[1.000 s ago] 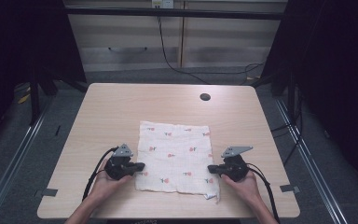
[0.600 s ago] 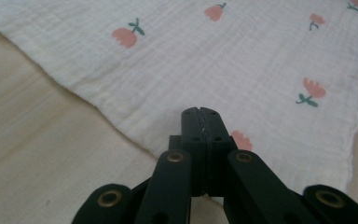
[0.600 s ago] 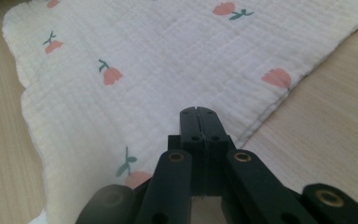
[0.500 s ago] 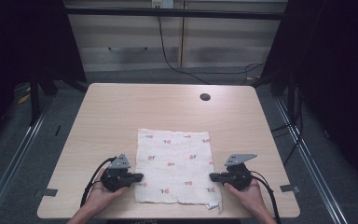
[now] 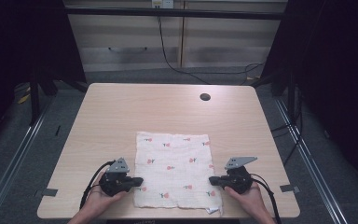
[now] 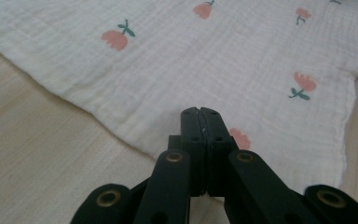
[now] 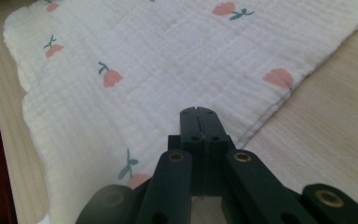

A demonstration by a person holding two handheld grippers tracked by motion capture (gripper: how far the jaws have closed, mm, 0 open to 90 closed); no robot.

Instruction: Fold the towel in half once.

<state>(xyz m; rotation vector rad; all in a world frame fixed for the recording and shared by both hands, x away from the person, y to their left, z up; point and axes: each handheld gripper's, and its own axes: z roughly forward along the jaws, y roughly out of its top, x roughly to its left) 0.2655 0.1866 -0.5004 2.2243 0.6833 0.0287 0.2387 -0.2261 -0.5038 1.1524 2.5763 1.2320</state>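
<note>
From above, the white cloth (image 5: 175,172) with its little red flowers lies flat on the near half of the pale wood worktop (image 5: 121,112), its near edge close to the worktop's near edge. On the left, the left gripper (image 5: 139,180) lies low in the person's left hand (image 5: 98,200), pointing right at the cloth's left edge; the tip sits right at that edge. Across on the right, the right gripper (image 5: 212,180) mirrors it, held in the right hand (image 5: 249,198) and pointing left at the cloth's right edge. A small fold of the cloth's near right corner turns under by the worktop's near edge. Far off, a dark round hole (image 5: 205,97) marks the worktop's far right part.

Now the left gripper view gives what the high view cannot: the left gripper (image 6: 199,111) has its two black jaws pressed fully together, no gap between them, and no cloth is seen pinched in them. The tip hovers over or rests on the cloth (image 6: 214,60) just inside its edge; whether it touches I cannot tell. The weave and the flower prints show clearly here.

The right gripper view tells the same story: the right gripper (image 7: 198,110) is closed tight, jaws meeting, nothing visible between them, its tip over the cloth (image 7: 158,56) near the hemmed edge, bare wood (image 7: 335,116) to one side.
</note>
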